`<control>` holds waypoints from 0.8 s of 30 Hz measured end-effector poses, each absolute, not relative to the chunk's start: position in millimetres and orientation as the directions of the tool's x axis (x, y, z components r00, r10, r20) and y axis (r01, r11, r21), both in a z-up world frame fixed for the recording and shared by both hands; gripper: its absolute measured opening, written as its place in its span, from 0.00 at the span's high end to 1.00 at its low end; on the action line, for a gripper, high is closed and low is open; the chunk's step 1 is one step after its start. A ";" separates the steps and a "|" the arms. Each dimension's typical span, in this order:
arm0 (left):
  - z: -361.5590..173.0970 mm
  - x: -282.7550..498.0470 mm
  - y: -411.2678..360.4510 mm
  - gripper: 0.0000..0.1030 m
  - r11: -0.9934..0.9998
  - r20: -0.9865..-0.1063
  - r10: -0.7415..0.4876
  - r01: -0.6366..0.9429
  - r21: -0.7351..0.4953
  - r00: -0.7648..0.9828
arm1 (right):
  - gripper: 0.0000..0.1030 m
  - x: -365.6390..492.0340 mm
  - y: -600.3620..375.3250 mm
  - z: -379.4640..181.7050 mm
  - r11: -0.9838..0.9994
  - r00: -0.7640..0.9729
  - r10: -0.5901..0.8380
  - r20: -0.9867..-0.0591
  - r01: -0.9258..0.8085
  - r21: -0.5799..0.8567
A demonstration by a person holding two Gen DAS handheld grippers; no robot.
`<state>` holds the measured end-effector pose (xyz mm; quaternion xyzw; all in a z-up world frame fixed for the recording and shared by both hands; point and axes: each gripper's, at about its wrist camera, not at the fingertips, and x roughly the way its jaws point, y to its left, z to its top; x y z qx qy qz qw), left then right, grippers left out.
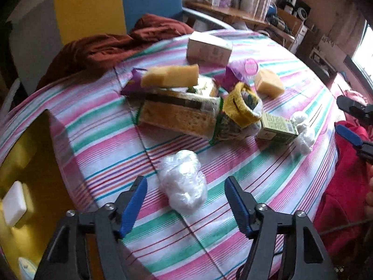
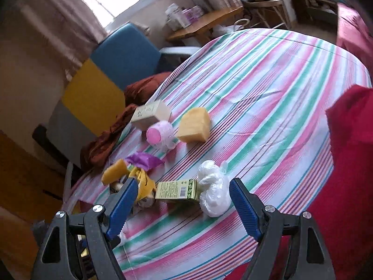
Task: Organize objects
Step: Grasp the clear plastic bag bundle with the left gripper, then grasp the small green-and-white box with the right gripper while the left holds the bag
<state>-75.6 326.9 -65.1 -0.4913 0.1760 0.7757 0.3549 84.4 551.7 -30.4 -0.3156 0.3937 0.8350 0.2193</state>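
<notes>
On the striped tablecloth point(image 1: 93, 140) a clear plastic bag of white pieces point(image 1: 183, 182) lies between the blue pads of my left gripper point(image 1: 185, 183), which is open, with gaps on both sides. Behind it a wrapped sponge pack point(image 1: 179, 114) carries a loose yellow sponge point(image 1: 171, 75). My right gripper point(image 2: 183, 183) is open above a green carton point(image 2: 177, 190) and a second white bag point(image 2: 213, 194), touching neither. In the left wrist view the right gripper point(image 1: 349, 121) shows at the right edge. Another sponge point(image 2: 193, 124) and a pink-lidded jar point(image 2: 159, 133) lie farther back.
A yellow box point(image 1: 35, 163) at the left table edge holds a white block point(image 1: 14, 206). A pale carton point(image 1: 208, 50), purple packet point(image 1: 229, 74) and yellow-rimmed bundle point(image 1: 242, 105) crowd the middle. A rust-red cloth point(image 1: 105, 46) lies at the far edge, a red cloth point(image 2: 349, 163) at the right.
</notes>
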 end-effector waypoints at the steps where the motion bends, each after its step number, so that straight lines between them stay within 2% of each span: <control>1: -70.0 -78.4 330.5 0.42 -0.687 -0.896 0.363 -0.723 -0.071 -0.257 | 0.20 80.7 550.7 -30.8 -0.608 -0.698 0.105 -0.708 -0.608 0.510; 4: -81.2 -83.3 335.1 0.59 -0.689 -0.913 0.342 -0.720 -0.082 -0.222 | 0.20 61.9 544.0 -26.8 -0.707 -0.668 0.065 -0.742 -0.556 0.438; 6: -87.0 -84.2 335.6 0.65 -0.691 -0.921 0.325 -0.718 -0.075 -0.216 | 0.20 41.0 537.9 -25.0 -0.797 -0.614 0.013 -0.789 -0.482 0.363; 7: -89.6 -84.2 335.3 0.66 -0.692 -0.921 0.324 -0.718 -0.074 -0.218 | 0.20 31.3 534.4 -23.0 -0.840 -0.594 0.006 -0.804 -0.439 0.318; 10: -89.6 -85.0 333.7 0.67 -0.696 -0.914 0.339 -0.713 -0.085 -0.223 | 0.21 -4.2 517.5 -23.5 -0.954 -0.493 0.087 -0.866 -0.291 0.070; 13: -88.3 -84.7 332.5 0.68 -0.695 -0.908 0.358 -0.711 -0.105 -0.217 | 0.22 -30.4 504.0 -40.8 -0.987 -0.415 0.097 -0.905 -0.157 -0.033; 15: -87.4 -83.6 329.7 0.68 -0.697 -0.904 0.371 -0.707 -0.119 -0.214 | 0.27 -41.9 496.8 -58.7 -0.991 -0.344 0.121 -0.931 -0.095 -0.093; 17: -86.7 -81.6 327.7 0.68 -0.694 -0.902 0.381 -0.708 -0.133 -0.205 | 0.40 -52.0 494.0 -75.6 -0.992 -0.259 0.123 -0.958 -0.059 -0.111; 18: -84.8 -80.0 325.2 0.68 -0.692 -0.897 0.392 -0.708 -0.140 -0.205 | 0.41 -54.5 493.4 -79.8 -0.992 -0.244 0.127 -0.961 -0.051 -0.118; 20: -80.8 -76.5 321.0 0.68 -0.687 -0.889 0.408 -0.712 -0.149 -0.208 | 0.64 -56.6 491.3 -87.0 -0.989 -0.221 0.145 -0.964 -0.034 -0.142; 22: -73.8 -73.1 313.9 0.68 -0.683 -0.877 0.432 -0.711 -0.167 -0.209 | 0.70 -53.5 488.3 -85.2 -0.989 -0.227 0.150 -0.962 -0.027 -0.148; 24: -68.9 -69.5 308.4 0.68 -0.681 -0.867 0.451 -0.709 -0.183 -0.210 | 0.70 -46.6 485.6 -75.7 -0.989 -0.255 0.147 -0.956 -0.037 -0.142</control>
